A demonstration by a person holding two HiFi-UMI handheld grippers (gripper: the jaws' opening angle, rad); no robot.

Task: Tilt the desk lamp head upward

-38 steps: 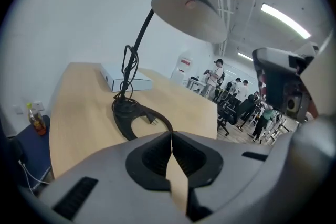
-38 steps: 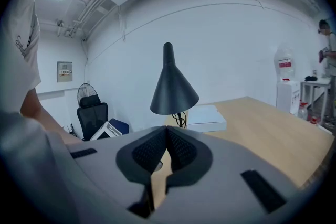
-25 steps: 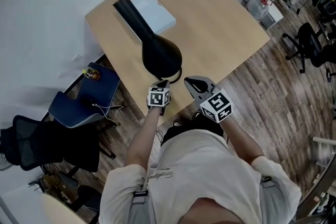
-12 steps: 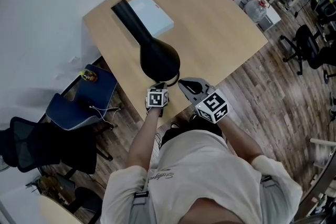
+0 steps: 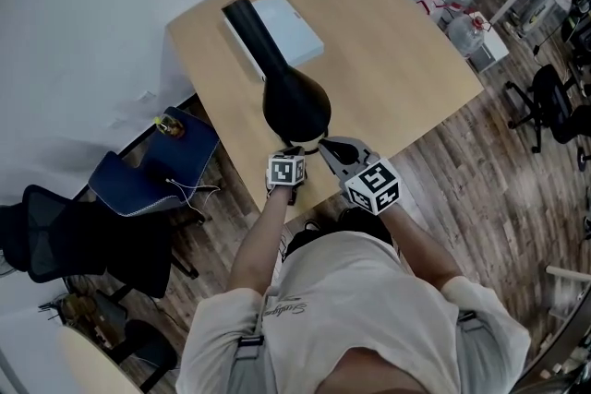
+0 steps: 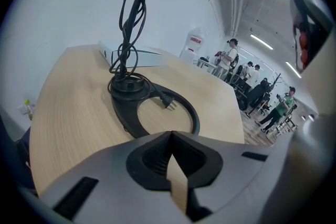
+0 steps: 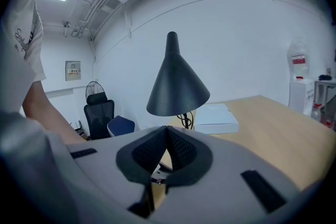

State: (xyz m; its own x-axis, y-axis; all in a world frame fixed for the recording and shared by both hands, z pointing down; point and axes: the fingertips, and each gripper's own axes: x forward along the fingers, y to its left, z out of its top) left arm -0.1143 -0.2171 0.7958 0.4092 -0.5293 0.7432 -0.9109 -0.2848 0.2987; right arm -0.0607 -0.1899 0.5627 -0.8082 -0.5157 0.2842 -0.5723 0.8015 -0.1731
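Observation:
The black desk lamp stands near the table's front edge. Its cone-shaped head (image 5: 295,103) hangs low over the ring base (image 6: 151,107), and its neck (image 5: 247,18) runs back and left. In the right gripper view the head (image 7: 177,84) points downward, just beyond the jaws. My left gripper (image 5: 294,149) is shut and empty, right under the head's near rim, with its jaws (image 6: 170,136) facing the base and the coiled cord (image 6: 128,23). My right gripper (image 5: 326,144) is also shut and empty (image 7: 167,131), close to the head's right side.
A flat white box (image 5: 294,28) lies on the wooden table (image 5: 397,60) behind the lamp. The lamp's plug (image 6: 169,104) rests inside the ring base. A blue chair (image 5: 152,171) and black office chairs stand left of the table; water bottles (image 5: 462,28) are on the floor at the far right.
The head camera has shifted a little. My right gripper has edged left, closer to the lamp head. The left gripper stays under the head's near rim.

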